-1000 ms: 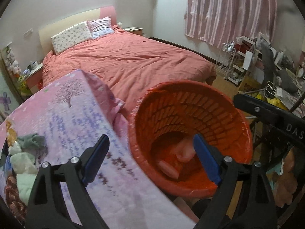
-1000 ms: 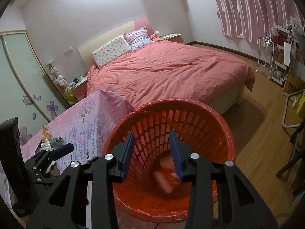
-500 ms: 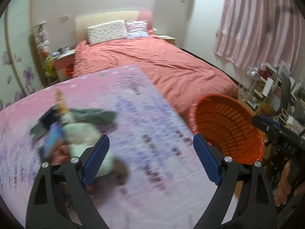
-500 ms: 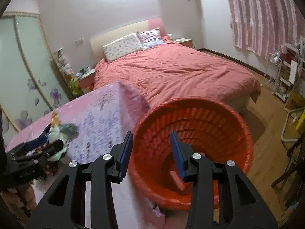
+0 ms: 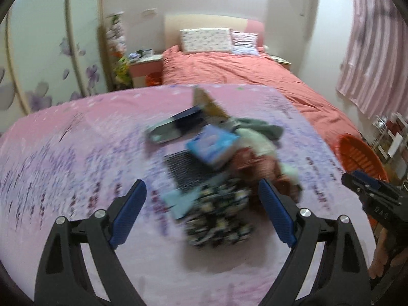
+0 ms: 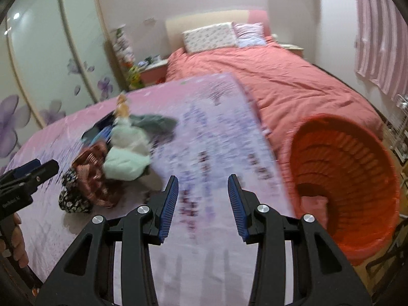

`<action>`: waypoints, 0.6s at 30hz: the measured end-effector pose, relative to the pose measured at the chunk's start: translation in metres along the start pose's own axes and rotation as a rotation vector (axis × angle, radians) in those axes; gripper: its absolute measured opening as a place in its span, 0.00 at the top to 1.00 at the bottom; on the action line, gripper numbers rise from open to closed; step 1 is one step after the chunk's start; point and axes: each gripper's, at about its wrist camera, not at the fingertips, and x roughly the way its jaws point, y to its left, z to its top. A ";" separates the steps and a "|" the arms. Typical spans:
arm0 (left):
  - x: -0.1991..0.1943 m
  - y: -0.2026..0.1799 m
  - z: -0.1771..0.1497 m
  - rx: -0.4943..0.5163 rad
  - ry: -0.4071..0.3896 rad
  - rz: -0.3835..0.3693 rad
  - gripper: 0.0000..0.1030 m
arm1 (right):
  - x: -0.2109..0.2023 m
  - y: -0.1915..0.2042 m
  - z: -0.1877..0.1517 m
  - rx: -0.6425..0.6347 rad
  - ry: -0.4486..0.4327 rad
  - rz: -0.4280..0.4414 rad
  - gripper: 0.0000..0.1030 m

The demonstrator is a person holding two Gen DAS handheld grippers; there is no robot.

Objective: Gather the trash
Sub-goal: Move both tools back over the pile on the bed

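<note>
Two handheld grippers hover over a table draped in a pink cloth printed with purple trees and writing. The left gripper has its blue-padded fingers spread wide apart, holding nothing, and it frames the near end of a blurred heap of trash in the middle of the cloth. In that heap, from far to near, lie a tan paper packet, a dark flat packet, a blue carton, a dark ribbed item and a black wrapper with pale flowers; grey-green and pale green crumpled pieces and a reddish-brown wrapper sit along its right side. The right gripper has its fingers parted by a moderate gap, also empty, above bare cloth to the right of the heap. From the right wrist view, the left gripper's tip shows at the left edge, near the flowered wrapper. An orange plastic basket stands off the table's right side, below its edge, with something pinkish, too blurred to identify, at its bottom. Beyond the table is a bed with a salmon cover and two pillows, a bedside stand to its left, a wardrobe with purple flower prints on the far left, and striped pink curtains on the right.
</note>
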 end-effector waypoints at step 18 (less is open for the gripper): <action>0.007 0.020 -0.025 -0.015 0.024 -0.080 0.15 | 0.057 0.055 0.010 -0.130 0.110 -0.010 0.85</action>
